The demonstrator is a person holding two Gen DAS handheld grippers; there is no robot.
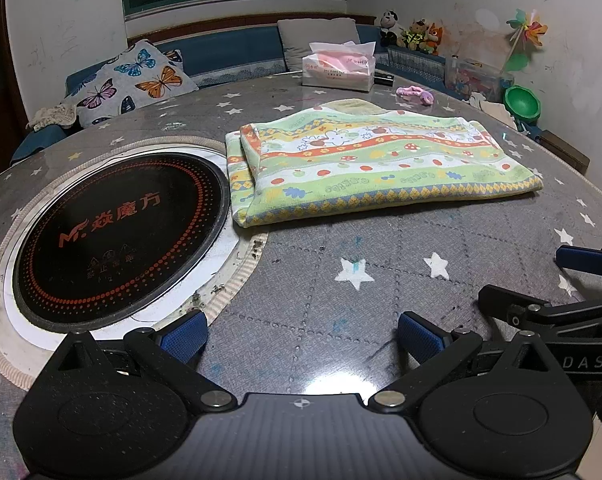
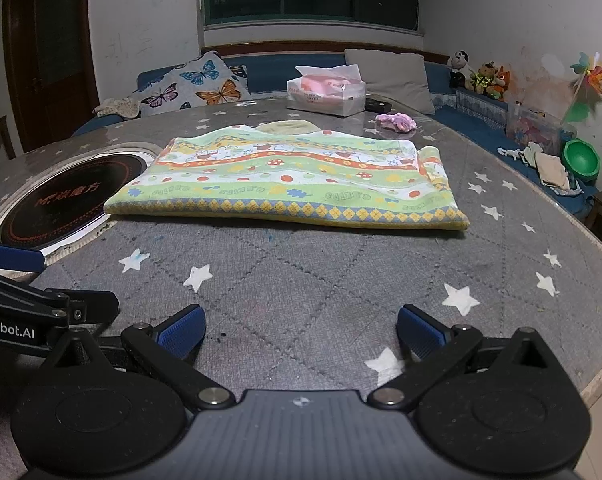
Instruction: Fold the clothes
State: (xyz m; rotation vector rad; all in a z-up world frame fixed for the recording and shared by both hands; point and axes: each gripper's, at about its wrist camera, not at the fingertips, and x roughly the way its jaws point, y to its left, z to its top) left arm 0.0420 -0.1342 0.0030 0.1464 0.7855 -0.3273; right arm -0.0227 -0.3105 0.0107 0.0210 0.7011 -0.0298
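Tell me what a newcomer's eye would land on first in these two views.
The brightly striped folded towel lies mid-table on the grey starred tablecloth. Left of it sits a round black cooktop with red lettering, set into the table. Both grippers, left and right, hang open and empty short of the towel.

We read "Mr. 焱魔方" on the black hob (image 1: 117, 236), "DAS" on the right gripper (image 1: 581, 276), and "nRobot.AI" on the left gripper (image 2: 9, 276).
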